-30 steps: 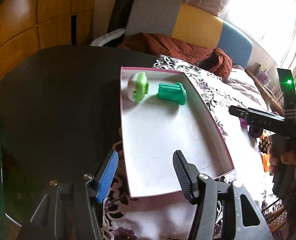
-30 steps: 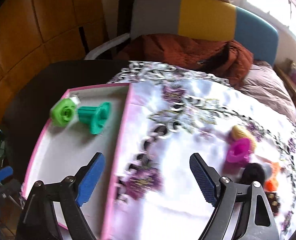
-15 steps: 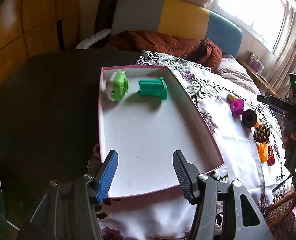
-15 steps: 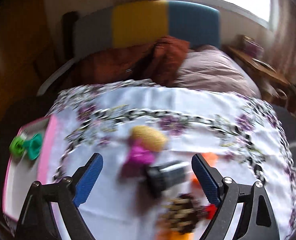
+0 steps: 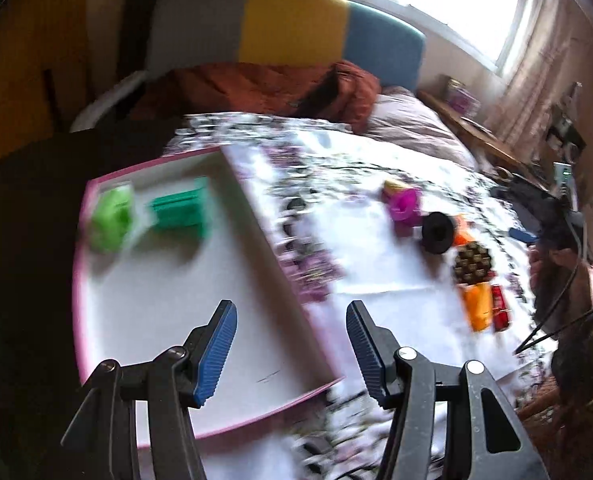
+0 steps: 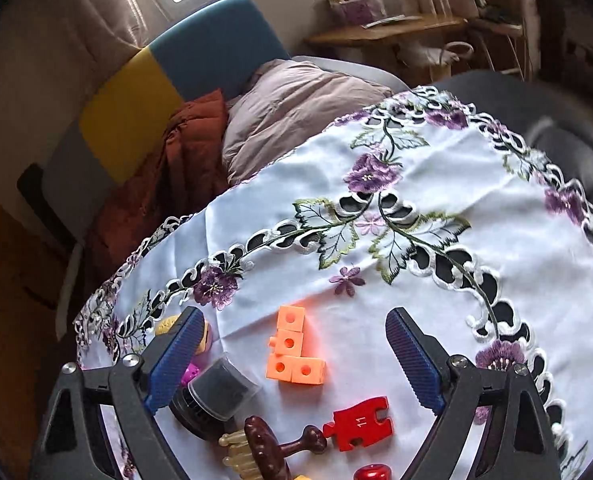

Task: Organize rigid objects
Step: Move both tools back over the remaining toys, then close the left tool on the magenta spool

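embroidered tablecloth (image 6: pixel 436 152) | colour-block headboard (image 5: pixel 288 26) | rust blanket (image 5: pixel 256 84) | window (image 5: pixel 448 4)

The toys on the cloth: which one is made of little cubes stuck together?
The orange block piece. It has four joined cubes with holes, forming an L. The red puzzle piece beside it is flat and numbered.

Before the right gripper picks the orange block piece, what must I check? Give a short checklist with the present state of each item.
1. Right gripper empty: ok, nothing between its fingers.
2. Jaws wide enough for the orange block piece: ok, it lies inside the gap.
3. Pads touching the piece: not ok, still above it.
4. Neighbours clear: not ok, the black cap and the red puzzle piece lie close.
5. Room in the pink tray: ok, only two green pieces inside.
6. Left gripper empty: ok.
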Motion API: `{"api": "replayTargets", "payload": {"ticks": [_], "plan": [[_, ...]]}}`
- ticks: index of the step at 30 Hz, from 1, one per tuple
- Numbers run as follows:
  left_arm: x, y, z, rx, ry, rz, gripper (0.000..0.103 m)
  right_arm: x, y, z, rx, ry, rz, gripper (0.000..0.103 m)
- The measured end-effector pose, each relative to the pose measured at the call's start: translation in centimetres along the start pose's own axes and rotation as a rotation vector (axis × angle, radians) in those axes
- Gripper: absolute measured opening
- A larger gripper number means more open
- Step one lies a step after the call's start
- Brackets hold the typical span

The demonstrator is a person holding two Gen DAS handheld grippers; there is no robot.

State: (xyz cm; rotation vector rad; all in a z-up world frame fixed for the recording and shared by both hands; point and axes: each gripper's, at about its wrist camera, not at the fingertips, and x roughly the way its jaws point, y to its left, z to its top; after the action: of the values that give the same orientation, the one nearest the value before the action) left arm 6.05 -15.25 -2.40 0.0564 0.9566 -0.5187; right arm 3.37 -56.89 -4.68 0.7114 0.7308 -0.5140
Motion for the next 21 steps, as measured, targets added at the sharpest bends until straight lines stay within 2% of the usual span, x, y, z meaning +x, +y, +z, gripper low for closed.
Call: {"api": "replayTargets", "payload": {"ticks": [5,15,19,21], "plan": [[2.9,-3.5,2.1,0.053,0.035,-0.066,0.057,0.1,0.3,-0.3,-0.005,0.021,0.020,0.095],[7.9,-7.5,5.1,0.107,0.071,-0.132,0.039,0.6,0.6,-0.4,-0.009,0.054,0.044,0.096],[9.2,-8.8,6.2,0.136,0.066,-0.174,0.030,0.5,0.8,-0.3,-0.016,0.052,0.049,0.096],[10.1,-9.6,7.0,0.136,0.073,-0.216,0.030,0.4,0.9,-0.3,-0.019,0.049,0.054,0.096]]}}
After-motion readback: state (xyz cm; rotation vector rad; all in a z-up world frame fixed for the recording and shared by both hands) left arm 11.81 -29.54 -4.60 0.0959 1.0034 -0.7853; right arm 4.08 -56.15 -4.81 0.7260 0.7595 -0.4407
